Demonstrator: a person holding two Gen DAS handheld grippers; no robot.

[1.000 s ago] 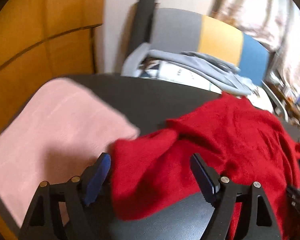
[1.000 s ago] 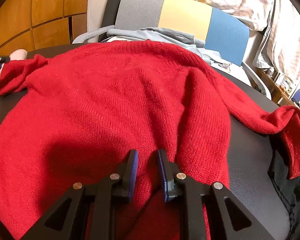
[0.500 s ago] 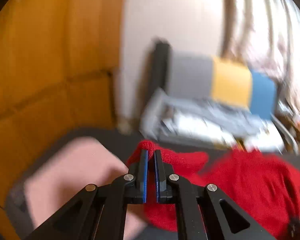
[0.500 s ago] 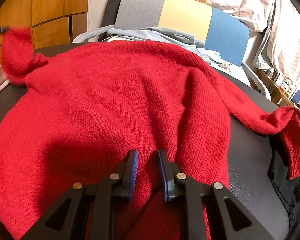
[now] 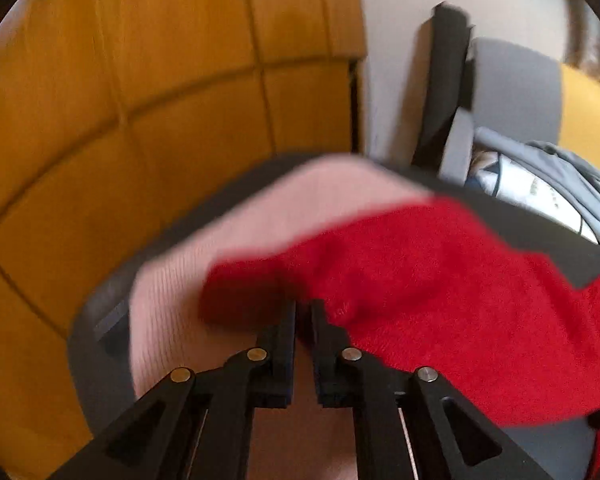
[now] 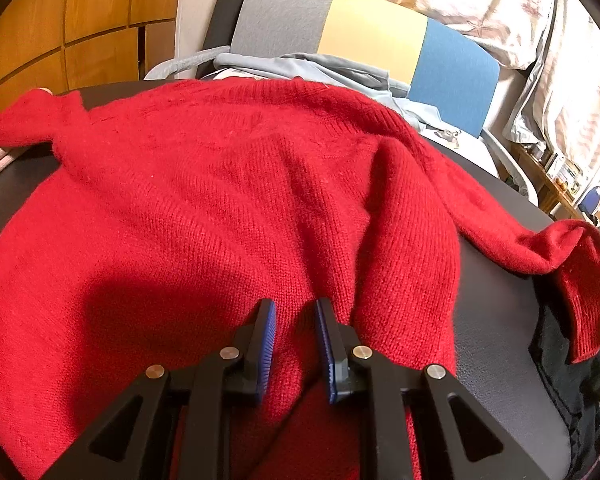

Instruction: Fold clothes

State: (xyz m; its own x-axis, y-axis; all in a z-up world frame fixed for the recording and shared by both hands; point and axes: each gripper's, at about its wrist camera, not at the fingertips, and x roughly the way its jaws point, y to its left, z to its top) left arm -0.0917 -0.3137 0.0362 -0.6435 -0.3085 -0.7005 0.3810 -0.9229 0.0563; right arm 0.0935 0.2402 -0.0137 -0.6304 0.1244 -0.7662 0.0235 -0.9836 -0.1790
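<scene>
A red knitted sweater (image 6: 220, 184) lies spread over a dark round table (image 6: 496, 312). My right gripper (image 6: 295, 308) is shut on a bunched fold near its lower edge, with creases running out from the jaws. The sweater's right sleeve (image 6: 572, 272) trails off the table's right side. In the left wrist view, my left gripper (image 5: 303, 308) pinches the cuff of the left sleeve (image 5: 420, 280). Its jaws are opening by a hair, and the cuff is still caught at the tips. That cuff hangs over a pink folded cloth (image 5: 300, 200).
A chair (image 6: 372, 40) with a grey, yellow and blue back stands behind the table, with a grey garment (image 6: 320, 68) on it. Orange wood panelling (image 5: 140, 120) covers the left wall. Dark fabric (image 6: 560, 360) lies at the table's right edge. Curtains hang at the right.
My left gripper closed on the red sleeve's cuff, lifted it and swung it left over the pink cloth. The right gripper and its fold have not moved.
</scene>
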